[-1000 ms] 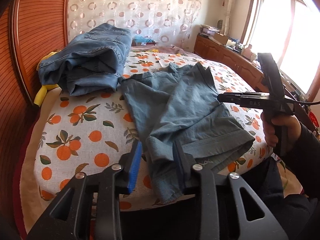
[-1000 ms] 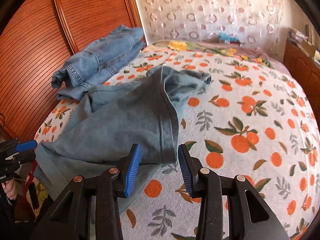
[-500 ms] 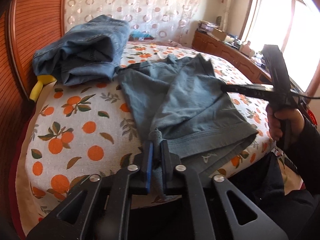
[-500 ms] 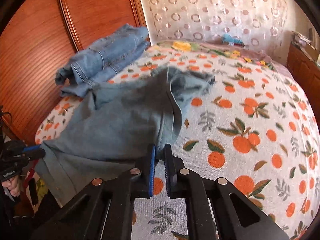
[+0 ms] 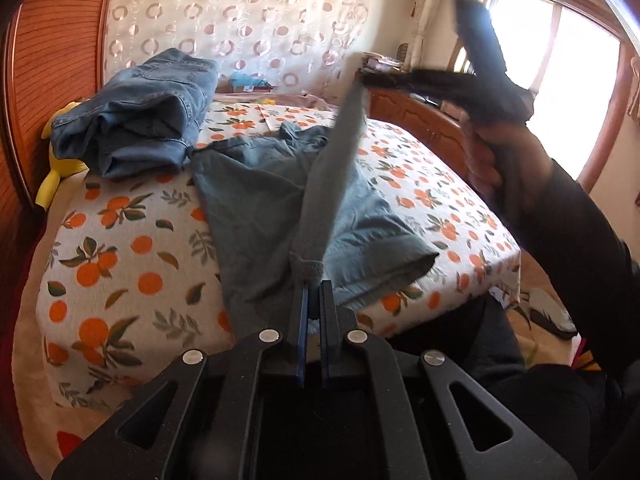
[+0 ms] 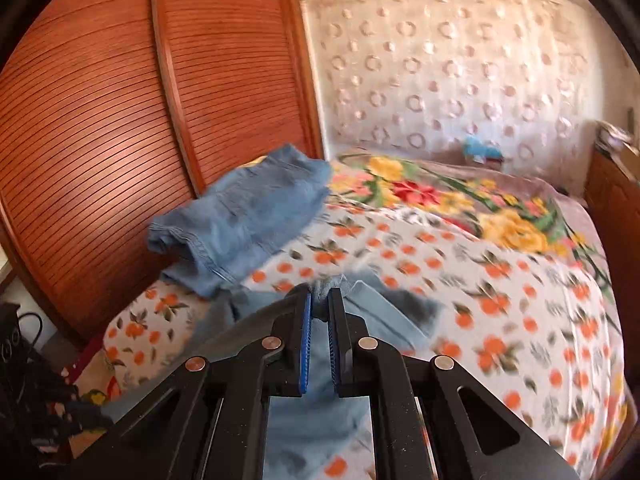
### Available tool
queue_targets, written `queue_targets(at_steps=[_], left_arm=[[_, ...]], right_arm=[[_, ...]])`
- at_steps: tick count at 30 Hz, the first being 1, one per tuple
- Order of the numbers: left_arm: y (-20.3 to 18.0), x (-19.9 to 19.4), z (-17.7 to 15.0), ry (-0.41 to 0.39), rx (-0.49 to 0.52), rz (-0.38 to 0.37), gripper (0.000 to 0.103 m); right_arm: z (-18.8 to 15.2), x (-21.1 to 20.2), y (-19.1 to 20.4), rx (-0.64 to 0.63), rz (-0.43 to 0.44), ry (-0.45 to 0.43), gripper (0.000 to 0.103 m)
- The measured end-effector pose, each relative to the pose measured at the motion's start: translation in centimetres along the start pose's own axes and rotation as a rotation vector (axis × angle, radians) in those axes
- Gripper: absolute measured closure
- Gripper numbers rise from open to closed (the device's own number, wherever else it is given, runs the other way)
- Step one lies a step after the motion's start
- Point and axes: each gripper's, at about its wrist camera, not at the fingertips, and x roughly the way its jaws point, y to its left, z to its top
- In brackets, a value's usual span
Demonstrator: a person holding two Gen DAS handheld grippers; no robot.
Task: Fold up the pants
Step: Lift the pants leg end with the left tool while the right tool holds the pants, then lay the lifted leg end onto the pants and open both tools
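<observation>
The left gripper is clamped on the near hem corner of the grey-blue pants, a bunched nub of cloth sticking out just ahead of its pads. To do this lift well, that hand should rise level with the other, so the edge between the two claws stays taut and the cloth does not sag or twist. From the left claw a tight band of fabric runs up and away to the right gripper, held high in the person's hand and blurred. In its own view the right gripper is closed on the other corner, cloth wedged between the blue pads and hanging below them. I judge the next need is to carry both corners forward together over the far part, towards the waist end, and lay them down squarely before letting go.

The pants are a soft, thin, faded blue; the rest of them lies flat on the orange-print bedspread ahead of the left claw, one leg end draped to the right. A folded pair of jeans sits beyond, at the far left.
</observation>
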Motion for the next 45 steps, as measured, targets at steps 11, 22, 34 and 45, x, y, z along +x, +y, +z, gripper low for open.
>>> queue_targets(at_steps=[11,22,34,45], left_arm=[[2.6,-0.2,-1.3,-0.002,-0.068,0.022,0.098],[4.0,0.4,-2.2,0.037,-0.104,0.041,0.093],[4.4,-0.2,-0.9,0.002,-0.111,0.081,0.064],[4.0,2.2,-0.6,0.053,-0.126,0.093,0.063]], right_arm=[[4.0,8.5,4.2,-0.090,0.118,0.057,0.095],[4.3,12.8,4.7,-0.058,0.146,0.149,0.065],[-3.4,2.9,2.9,-0.035,0.023,0.161,0.065],[-10.3,-3.0,4.4,0.092,0.012,0.181,0.065]])
